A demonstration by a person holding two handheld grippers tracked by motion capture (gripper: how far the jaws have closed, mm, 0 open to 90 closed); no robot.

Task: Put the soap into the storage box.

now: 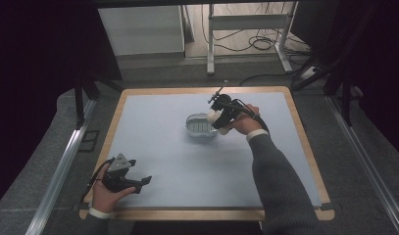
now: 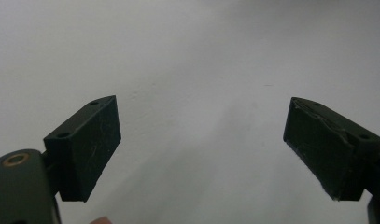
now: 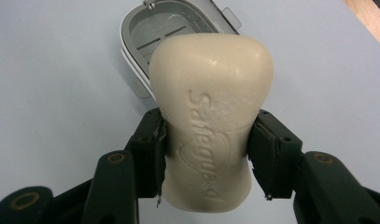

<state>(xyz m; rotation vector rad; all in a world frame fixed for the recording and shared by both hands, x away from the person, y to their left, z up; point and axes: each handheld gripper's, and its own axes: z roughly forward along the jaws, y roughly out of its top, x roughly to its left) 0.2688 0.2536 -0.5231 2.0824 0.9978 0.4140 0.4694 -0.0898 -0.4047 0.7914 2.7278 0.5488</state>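
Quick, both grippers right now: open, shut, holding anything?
Left gripper: open, empty, over the pale blue mat.
Right gripper: shut on the cream embossed soap bar.

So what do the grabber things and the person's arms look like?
Both grippers are black. The left gripper carries a grey three-cornered plate on top, and its flat block-shaped pads look scratched. A black cable trails from the right gripper. The person wears a grey ribbed sleeve with a white cuff.

Pale blue mat (image 1: 162, 147) covers the wooden table (image 1: 305, 142).
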